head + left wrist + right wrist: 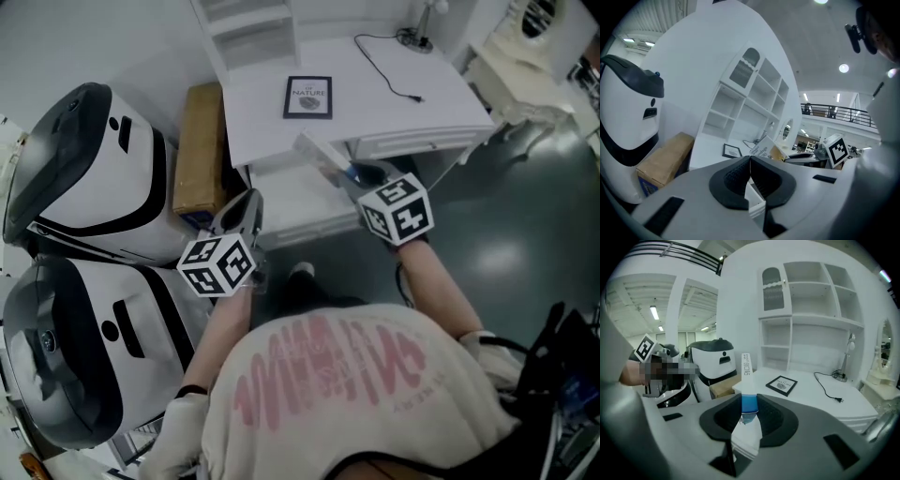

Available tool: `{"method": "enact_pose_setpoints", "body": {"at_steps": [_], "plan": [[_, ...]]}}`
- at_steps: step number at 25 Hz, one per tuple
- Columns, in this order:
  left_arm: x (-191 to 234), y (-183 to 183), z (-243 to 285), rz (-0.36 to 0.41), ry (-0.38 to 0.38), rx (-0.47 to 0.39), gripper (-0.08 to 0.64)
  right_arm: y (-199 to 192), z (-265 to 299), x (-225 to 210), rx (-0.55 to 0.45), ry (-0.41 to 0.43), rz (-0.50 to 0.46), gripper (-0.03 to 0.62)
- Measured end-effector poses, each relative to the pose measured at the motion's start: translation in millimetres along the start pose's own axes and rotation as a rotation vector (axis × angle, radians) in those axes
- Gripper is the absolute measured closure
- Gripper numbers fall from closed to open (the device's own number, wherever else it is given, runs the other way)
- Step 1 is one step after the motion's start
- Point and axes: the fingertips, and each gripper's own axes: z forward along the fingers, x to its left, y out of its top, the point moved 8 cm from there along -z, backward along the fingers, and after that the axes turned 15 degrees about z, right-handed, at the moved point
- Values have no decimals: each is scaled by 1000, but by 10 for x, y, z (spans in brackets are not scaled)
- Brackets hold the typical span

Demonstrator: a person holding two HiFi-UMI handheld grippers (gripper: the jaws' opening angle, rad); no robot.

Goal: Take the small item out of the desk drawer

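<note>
Entry one, my right hand-held gripper [749,405]: jaws drawn narrow onto the blue end of the small item [746,376], a thin white packet seen edge-on that stands up past the fingertips. From the head view I place the packet above the open drawer [281,202], by the front edge of the white bench [375,94], which carries a framed print [307,97]. Entry two, my left hand-held gripper [750,161]: jaws together, nothing between them, just left of the drawer.

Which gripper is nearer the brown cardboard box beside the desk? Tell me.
Left. The left gripper is just right of the cardboard box; the right gripper is well beyond it, farther right.
</note>
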Motion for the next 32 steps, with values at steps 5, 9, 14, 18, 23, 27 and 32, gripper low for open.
{"method": "enact_pose_setpoints", "body": {"at_steps": [5,9,14,18,23,27,32], "plan": [[-79,82,-269,-3,-16,-34,531,71,-343,179,-120,-27,86,486],[-76,96,-472,0,-43,-44,531,85,-541,323,-184,-48,146,486],[-9,7,-794,-8,-100,-34,531,-28,-778,621,-247,-102,214,486],[69,-7,-1057,22,-128,-30,531,-180,-944,914,-274,-154,233,486],[72,-65,-1302,47,-170,-30,531,-402,-1096,1183,-263,-218,238,486],[101,-167,-1452,43,-198,-28,531,-532,-1152,1369,-261,-245,245,486],[126,-223,-1550,40,-211,-27,531,-612,-1188,1515,-259,-262,251,486]]}}
